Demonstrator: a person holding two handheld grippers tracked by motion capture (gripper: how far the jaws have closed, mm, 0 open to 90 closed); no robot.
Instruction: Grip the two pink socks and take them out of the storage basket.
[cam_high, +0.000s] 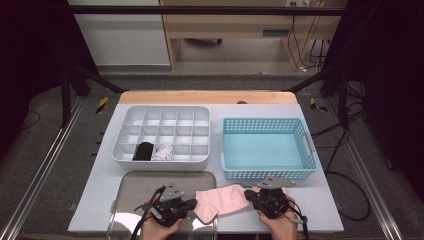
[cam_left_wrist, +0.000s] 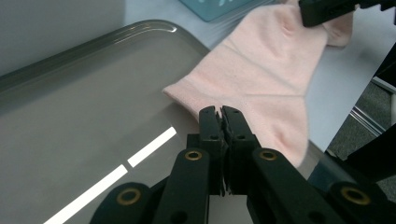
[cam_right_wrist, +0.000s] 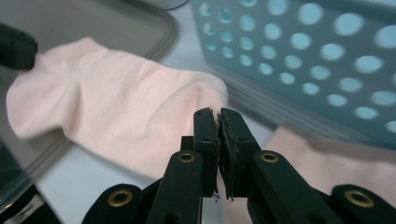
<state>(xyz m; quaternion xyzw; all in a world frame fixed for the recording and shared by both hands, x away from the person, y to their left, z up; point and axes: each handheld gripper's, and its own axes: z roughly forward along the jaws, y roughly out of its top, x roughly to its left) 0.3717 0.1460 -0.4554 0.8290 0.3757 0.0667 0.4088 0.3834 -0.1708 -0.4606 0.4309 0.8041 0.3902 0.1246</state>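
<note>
Sock: we saw a pale pink sock (cam_high: 221, 199) stretched flat between our two tools at the near edge of the desk (cam_high: 100, 190), one end over the corner of the metal tray (cam_high: 150, 181), the other just in front of the blue basket (cam_high: 270, 150).
Left hand-held gripper: our left hand-held gripper (cam_left_wrist: 220, 114) had its jaws pressed together on the sock's edge over the tray; the cloth ran away from the tips toward the other tool.
Right hand-held gripper: our right hand-held gripper (cam_right_wrist: 218, 116) was likewise pinched onto the opposite end of the sock, close by the basket's perforated wall.
Second sock: a further piece of pink cloth (cam_right_wrist: 327, 163) lay under and beyond the right tool, beside the basket; we judged it the mate, though we could not tell for sure.
Organizer: the white divided box (cam_high: 160, 135) held a black roll (cam_high: 144, 150) and a pale patterned roll (cam_high: 162, 151) in two neighbouring front compartments; the rest looked empty.
Progress: we judged two items already stowed, and this sock merely spread out; folding or rolling it and placing it in a compartment remained.
</note>
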